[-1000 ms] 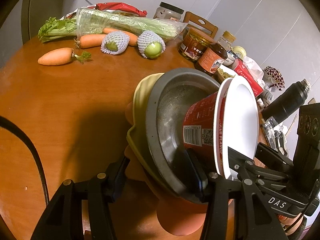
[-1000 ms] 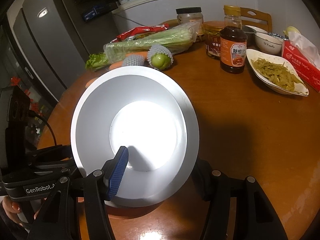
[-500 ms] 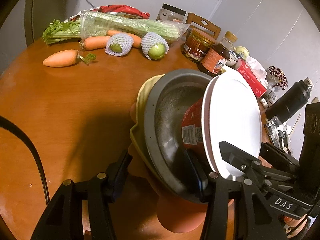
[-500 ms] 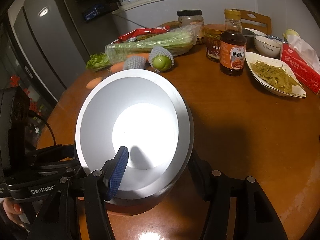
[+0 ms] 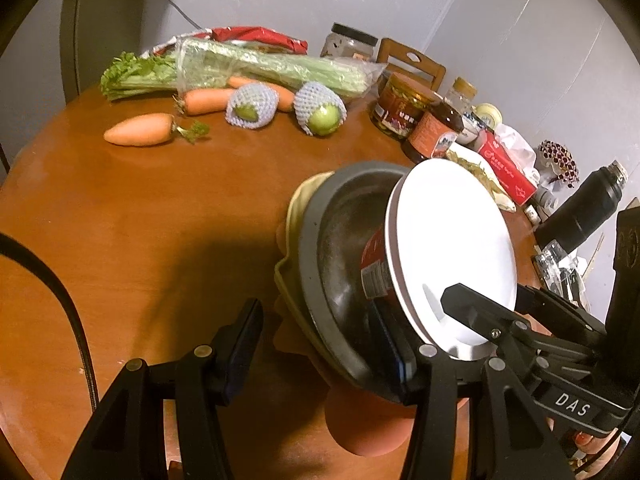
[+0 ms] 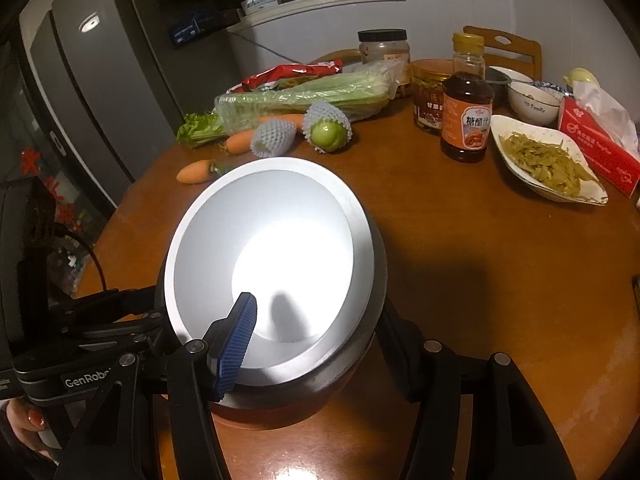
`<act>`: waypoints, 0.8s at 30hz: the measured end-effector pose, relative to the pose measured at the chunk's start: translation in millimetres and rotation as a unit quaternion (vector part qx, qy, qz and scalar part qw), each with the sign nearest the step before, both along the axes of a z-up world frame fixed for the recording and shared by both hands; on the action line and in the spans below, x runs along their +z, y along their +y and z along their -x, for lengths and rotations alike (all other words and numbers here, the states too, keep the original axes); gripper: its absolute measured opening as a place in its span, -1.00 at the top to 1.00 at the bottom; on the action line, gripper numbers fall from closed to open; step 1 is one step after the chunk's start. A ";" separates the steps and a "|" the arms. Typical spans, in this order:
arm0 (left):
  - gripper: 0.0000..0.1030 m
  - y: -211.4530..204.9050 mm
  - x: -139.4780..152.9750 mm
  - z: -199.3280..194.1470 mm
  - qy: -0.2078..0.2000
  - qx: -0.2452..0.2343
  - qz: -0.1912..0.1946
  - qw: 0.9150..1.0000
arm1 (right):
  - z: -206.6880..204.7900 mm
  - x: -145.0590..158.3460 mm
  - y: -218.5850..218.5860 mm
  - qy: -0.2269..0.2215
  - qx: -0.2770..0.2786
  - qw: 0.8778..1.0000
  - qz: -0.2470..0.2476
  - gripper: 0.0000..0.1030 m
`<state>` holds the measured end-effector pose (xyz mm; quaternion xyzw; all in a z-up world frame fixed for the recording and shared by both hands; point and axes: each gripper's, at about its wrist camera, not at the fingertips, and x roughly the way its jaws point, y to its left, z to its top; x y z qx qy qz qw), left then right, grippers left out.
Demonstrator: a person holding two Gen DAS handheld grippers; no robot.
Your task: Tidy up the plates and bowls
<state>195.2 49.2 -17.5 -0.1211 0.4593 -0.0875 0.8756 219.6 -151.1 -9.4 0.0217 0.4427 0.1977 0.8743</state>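
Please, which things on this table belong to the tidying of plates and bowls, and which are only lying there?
Belong to the job:
- red paper bowl, held by the right gripper
- grey metal bowl, held by the left gripper
- yellow bowl under it

Only lying about:
- carrots
- celery
- netted green fruits
- sauce bottle
- tissue box

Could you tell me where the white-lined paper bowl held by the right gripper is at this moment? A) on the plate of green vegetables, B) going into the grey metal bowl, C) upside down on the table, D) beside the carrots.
B: the paper bowl sits tilted inside the rim of the grey metal bowl, with the right gripper gripping its wall.
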 end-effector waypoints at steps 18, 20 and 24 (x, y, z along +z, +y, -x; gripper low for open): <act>-0.13 3.8 33.8 50.5 -0.065 0.031 -0.044 0.996 | 38.8 37.4 -0.4 -0.083 -0.017 0.996 0.024 -0.22; -0.15 0.8 37.3 62.9 -0.075 0.035 -0.053 0.995 | 48.1 40.3 -1.9 -0.090 -0.017 0.995 0.024 -0.22; -0.19 -6.5 42.6 88.3 -0.091 0.038 -0.072 0.993 | 70.0 42.0 -5.2 -0.099 -0.017 0.995 0.028 -0.23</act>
